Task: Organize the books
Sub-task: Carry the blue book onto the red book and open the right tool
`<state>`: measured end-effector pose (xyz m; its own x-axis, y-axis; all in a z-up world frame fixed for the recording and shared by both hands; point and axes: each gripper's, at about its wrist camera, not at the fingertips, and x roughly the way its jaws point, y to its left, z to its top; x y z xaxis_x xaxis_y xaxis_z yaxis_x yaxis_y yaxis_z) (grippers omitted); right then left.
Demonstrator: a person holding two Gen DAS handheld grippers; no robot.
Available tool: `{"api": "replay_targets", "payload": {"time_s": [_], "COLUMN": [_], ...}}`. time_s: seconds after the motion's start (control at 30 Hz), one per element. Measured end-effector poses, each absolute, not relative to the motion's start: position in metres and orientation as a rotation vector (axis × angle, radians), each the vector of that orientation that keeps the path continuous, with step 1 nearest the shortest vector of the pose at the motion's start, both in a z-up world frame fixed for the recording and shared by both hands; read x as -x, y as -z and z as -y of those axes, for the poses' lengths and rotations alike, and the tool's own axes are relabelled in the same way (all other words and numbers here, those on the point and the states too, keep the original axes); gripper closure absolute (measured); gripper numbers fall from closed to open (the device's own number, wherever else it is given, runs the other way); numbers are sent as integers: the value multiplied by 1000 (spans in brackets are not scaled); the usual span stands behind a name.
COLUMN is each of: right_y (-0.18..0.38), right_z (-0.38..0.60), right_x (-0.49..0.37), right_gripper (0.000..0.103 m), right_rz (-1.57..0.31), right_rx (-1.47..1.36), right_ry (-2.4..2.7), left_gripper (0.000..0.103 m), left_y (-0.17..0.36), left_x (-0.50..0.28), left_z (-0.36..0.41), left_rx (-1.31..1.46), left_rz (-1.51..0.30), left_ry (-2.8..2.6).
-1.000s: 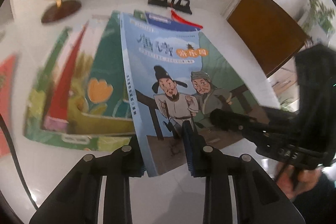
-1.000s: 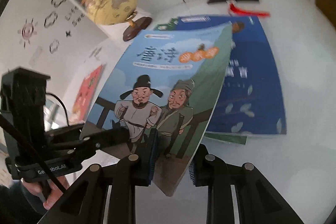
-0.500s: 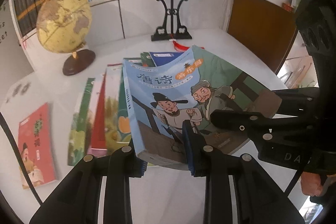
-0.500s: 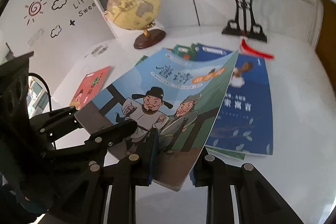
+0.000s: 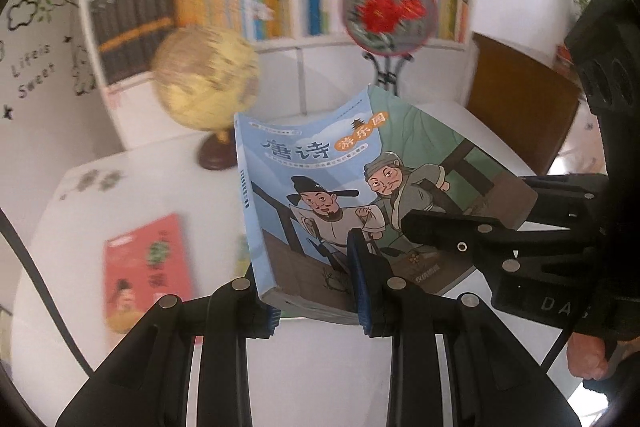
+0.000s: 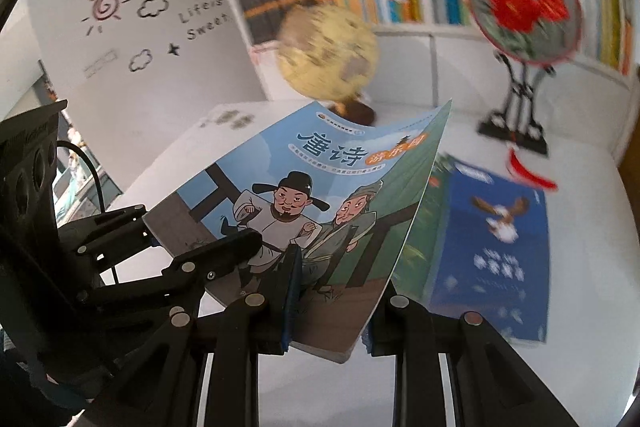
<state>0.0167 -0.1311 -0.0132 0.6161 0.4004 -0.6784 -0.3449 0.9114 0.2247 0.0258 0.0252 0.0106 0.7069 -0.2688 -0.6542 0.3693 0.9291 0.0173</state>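
book: the blue picture book (image 5: pixel 320 195) with two cartoon men on the cover is up off the white surface (image 5: pixel 320 367), tilted with its top edge toward the bookshelf (image 5: pixel 192 11)
left gripper (image 5: pixel 316 303): jaws nearly closed, clamped on the book's bottom edge near the spine corner
right gripper (image 6: pixel 328 303): jaws also pinched tight on the bottom edge, nearer the open-page side
why two grips: my guess is a floppy paperback sags if held by one corner, so both ends of the same edge get held; the cover bows a bit anyway
pose: both grippers point downward at a slant, side by side, each showing in the other's view
leftovers: dark blue book (image 6: pixel 496 251) lies flat on the surface at right, red book (image 5: pixel 148 267) flat at left
clutter: globe (image 5: pixel 204 79) and round fan on a stand (image 5: pixel 388 11) stand between book and shelf, so watch those
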Motion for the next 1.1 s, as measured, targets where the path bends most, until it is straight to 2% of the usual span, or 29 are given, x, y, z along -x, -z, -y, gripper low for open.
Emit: {"api": "replay_targets", "payload": {"time_s": [0.23,0.5,0.77,1.1], "right_y": [-23,-30,10,76], "right_z": [47,-43,-101,-133], "right_x": [-23,-38,-57,-102], "right_gripper": [79,79,79,79], "right_rz": [-724,-714,-767,-870], "right_rx": [-40,-16,-10,-24], "right_ry": [-523,-578,-567,-535], "left_gripper": [77,77,77,77], "left_y": [-36,-31,19,82], "left_x": [-23,-33,-60,-100], "left_z": [-109,-187,-236,-261], "left_rx": [-114,-86,-81,-34], "left_rz": [-646,-658,-698,-796], "left_ry": [257,216,231,238]}}
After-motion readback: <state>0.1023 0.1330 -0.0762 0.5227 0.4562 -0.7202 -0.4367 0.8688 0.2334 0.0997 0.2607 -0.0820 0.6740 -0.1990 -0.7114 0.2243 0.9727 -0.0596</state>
